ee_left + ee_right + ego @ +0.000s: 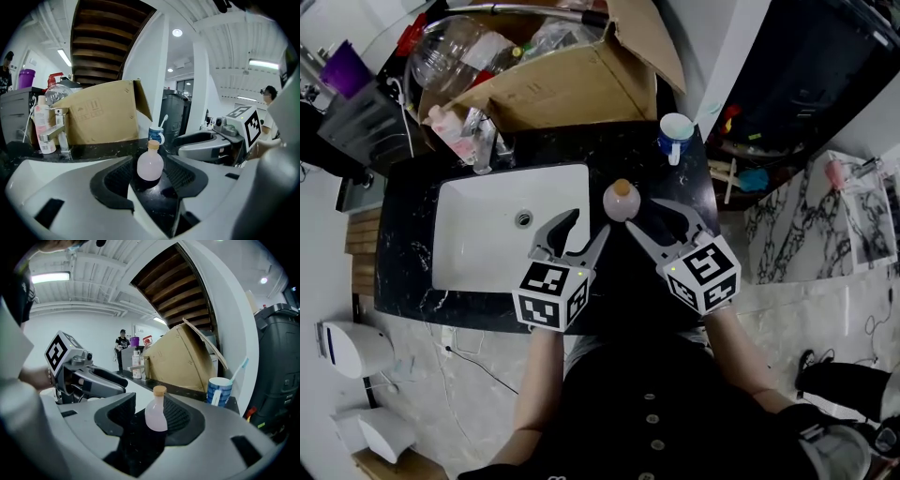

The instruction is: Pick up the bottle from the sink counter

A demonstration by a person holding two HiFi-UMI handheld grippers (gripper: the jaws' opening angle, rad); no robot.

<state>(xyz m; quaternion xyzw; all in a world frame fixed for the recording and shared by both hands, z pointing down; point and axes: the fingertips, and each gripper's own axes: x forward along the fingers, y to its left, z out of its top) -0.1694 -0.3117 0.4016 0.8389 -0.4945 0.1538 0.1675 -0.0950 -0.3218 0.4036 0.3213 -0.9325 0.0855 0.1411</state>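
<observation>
A small round pale-pink bottle (622, 200) with a cork stopper stands upright on the black counter (581, 150), just right of the sink. My left gripper (587, 225) is open, its tips a little short of the bottle on the near left. My right gripper (660, 221) is also open and comes at the bottle from the near right. In the left gripper view the bottle (150, 164) shows framed between the open jaws of my left gripper (151, 183), untouched. The right gripper view shows the bottle (156, 416) the same way, just beyond my right gripper (157, 426).
A white sink basin (487, 234) lies left of the bottle, with a chrome tap (485, 141) behind it. A large open cardboard box (572, 84) stands at the back. A blue-and-white cup (676, 136) holding a toothbrush sits behind the bottle.
</observation>
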